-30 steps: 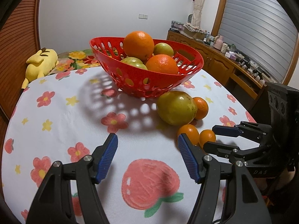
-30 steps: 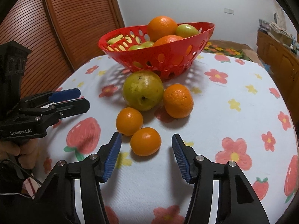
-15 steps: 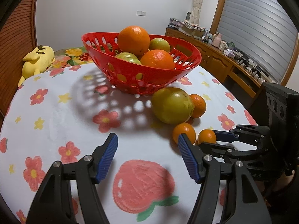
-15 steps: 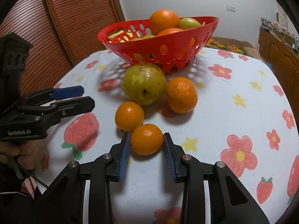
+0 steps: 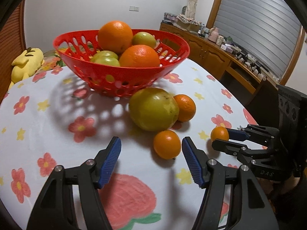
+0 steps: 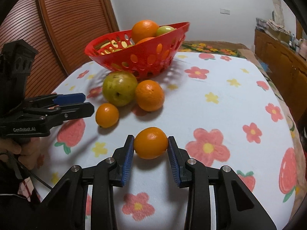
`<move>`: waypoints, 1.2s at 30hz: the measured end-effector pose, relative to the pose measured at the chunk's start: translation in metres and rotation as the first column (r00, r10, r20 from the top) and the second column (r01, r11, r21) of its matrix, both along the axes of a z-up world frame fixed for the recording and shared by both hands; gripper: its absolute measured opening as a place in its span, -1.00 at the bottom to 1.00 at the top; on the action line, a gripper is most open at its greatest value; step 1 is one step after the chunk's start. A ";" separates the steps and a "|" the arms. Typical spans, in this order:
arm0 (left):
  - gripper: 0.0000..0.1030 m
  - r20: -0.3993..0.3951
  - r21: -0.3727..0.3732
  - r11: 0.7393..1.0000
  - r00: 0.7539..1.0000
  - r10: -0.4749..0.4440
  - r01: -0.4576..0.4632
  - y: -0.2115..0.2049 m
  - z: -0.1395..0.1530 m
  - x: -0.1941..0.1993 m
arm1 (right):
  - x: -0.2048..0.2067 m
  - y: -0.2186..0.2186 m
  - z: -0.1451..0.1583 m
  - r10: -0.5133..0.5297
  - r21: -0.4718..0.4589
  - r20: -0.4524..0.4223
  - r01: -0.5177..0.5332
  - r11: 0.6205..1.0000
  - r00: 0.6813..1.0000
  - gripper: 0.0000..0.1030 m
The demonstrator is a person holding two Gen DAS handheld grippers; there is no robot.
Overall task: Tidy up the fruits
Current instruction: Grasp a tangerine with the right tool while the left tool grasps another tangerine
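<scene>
The right gripper (image 6: 150,146) clamps a small tangerine (image 6: 150,142) between both blue pads, lifted just clear of the floral tablecloth (image 6: 220,99). The left gripper (image 5: 151,153) hangs wide apart and empty before a second tangerine (image 5: 167,144). Risk 1: the round, smooth fruit is pinched near the fingertips and may squirt out. Risk 2: the red basket (image 6: 153,57) is already heaped, so an added fruit may roll off.
</scene>
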State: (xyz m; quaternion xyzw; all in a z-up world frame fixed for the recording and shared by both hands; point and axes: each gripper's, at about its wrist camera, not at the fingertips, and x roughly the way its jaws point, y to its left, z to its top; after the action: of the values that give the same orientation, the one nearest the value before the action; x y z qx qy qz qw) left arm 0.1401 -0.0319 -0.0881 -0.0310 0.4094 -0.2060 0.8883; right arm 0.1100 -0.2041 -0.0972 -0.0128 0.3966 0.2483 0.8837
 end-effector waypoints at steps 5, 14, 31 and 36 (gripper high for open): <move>0.16 -0.017 0.005 1.000 0.999 -0.029 0.029 -0.010 -0.004 0.004 | -0.001 -0.001 0.001 -0.001 0.011 0.008 0.001 1.000 1.000 -0.33; 0.06 -0.044 0.033 0.998 0.998 -0.052 0.053 -0.022 -0.011 0.013 | -0.003 -0.003 0.000 -0.002 0.024 0.012 0.002 1.000 1.000 -0.33; -0.37 -0.031 0.055 0.996 0.997 -0.067 0.069 -0.024 -0.011 0.002 | -0.003 0.001 -0.001 0.011 0.019 0.018 -0.012 1.000 1.000 -0.34; -0.37 -0.004 0.034 0.998 0.999 -0.049 0.049 -0.011 0.001 -0.006 | -0.004 0.001 -0.002 0.014 0.020 0.024 -0.014 1.000 1.000 -0.34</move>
State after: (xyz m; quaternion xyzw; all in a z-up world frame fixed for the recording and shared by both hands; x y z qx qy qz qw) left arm 0.1344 -0.0431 -0.0874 -0.0059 0.4148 -0.2207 0.8827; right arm 0.1064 -0.2030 -0.0989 -0.0094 0.3833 0.2583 0.8867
